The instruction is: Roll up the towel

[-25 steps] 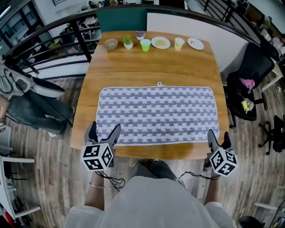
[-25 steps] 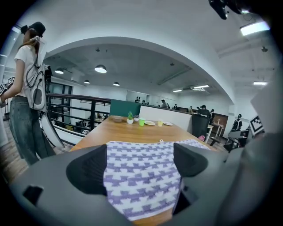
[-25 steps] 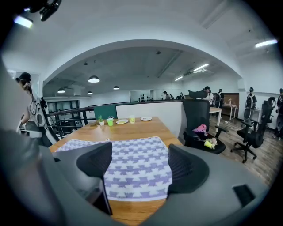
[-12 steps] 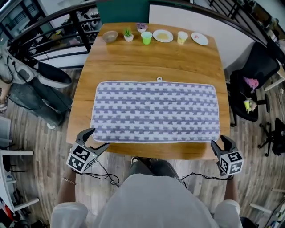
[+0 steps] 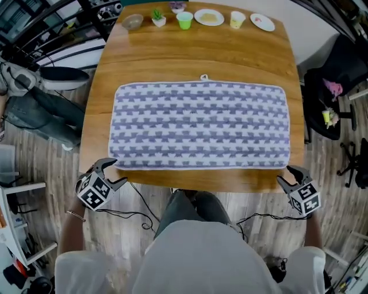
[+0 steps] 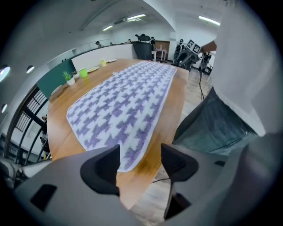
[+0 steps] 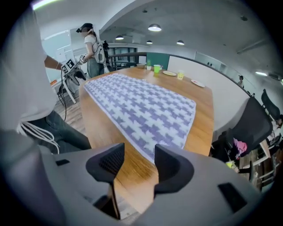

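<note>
A purple-and-white patterned towel (image 5: 201, 126) lies flat, unrolled, on a wooden table (image 5: 195, 57). The left gripper (image 5: 112, 172) and right gripper (image 5: 289, 175) hang just off its near corners. Their jaws are half apart, have just been closing, and are empty. Rolling looks unstarted; next, each should pinch a near corner.

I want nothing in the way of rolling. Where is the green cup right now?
In the head view the green cup stands at the table's far edge, between the small potted plant and the cream plate, apart from the towel.
</note>
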{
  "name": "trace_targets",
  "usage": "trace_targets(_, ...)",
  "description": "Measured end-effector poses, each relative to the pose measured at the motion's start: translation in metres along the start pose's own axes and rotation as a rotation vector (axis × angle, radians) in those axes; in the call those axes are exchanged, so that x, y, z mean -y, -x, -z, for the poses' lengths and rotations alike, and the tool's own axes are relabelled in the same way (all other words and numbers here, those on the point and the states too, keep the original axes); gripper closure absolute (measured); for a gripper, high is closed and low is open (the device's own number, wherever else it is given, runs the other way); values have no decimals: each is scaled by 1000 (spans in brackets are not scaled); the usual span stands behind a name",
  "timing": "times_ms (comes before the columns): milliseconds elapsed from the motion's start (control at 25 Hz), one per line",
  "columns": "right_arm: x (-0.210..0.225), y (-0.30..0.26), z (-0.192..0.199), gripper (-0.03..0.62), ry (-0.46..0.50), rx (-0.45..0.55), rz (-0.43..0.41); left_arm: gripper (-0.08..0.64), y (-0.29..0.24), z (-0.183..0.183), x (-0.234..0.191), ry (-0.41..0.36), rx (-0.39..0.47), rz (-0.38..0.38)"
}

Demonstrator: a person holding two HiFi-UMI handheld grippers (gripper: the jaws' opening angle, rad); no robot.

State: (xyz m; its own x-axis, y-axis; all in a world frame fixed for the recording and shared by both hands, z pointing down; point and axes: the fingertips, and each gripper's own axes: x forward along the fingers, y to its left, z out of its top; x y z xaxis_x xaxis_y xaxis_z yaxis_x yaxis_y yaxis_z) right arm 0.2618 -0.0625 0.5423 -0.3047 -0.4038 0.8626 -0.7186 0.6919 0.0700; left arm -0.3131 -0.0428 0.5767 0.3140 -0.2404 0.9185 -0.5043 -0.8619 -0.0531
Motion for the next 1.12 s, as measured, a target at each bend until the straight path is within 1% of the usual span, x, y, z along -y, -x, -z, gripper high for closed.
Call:
trace_targets(80,-2,-7,5,374,48,-36,-36,290,-5,6,1,-35,-45,18)
trace_targets(200,3,-19,10,374,128,-82,-68,310,-11,13,1,-54,-90,59)
trace_targets(280,11,-21,15,381,175,-118,-72,314,-16,12,5,-62,-101,87)
trace_targets(360,18,-23,21,402,210,-152,-84,321,-20,12,7,-79,-114,104)
trace_targets(480,22,-31,29,413,287,-208,-118,331,-25,13,5,-103,-137,117)
trace_targets(640,21,-41,41,434,379,-274,-160,350,-28,14,4,-116,-152,135)
trace_targets(720,21,-45,45,442,409,-299,-174,350,-30,14,4,-128,-159,147)
trace_targets(880,25,-49,48,489,455,-334,-197,356,-34,14,5,-164,-181,177)
trace_targets(960,25,-50,48,491,465,-348,-210,359,-34,15,5,-176,-187,186)
trace_targets(1040,26,-51,47,512,472,-356,-214,376,-34,15,3,-181,-186,186)
trace_targets(1120,27,-53,46,516,476,-362,-218,394,-34,15,0,-187,-185,181)
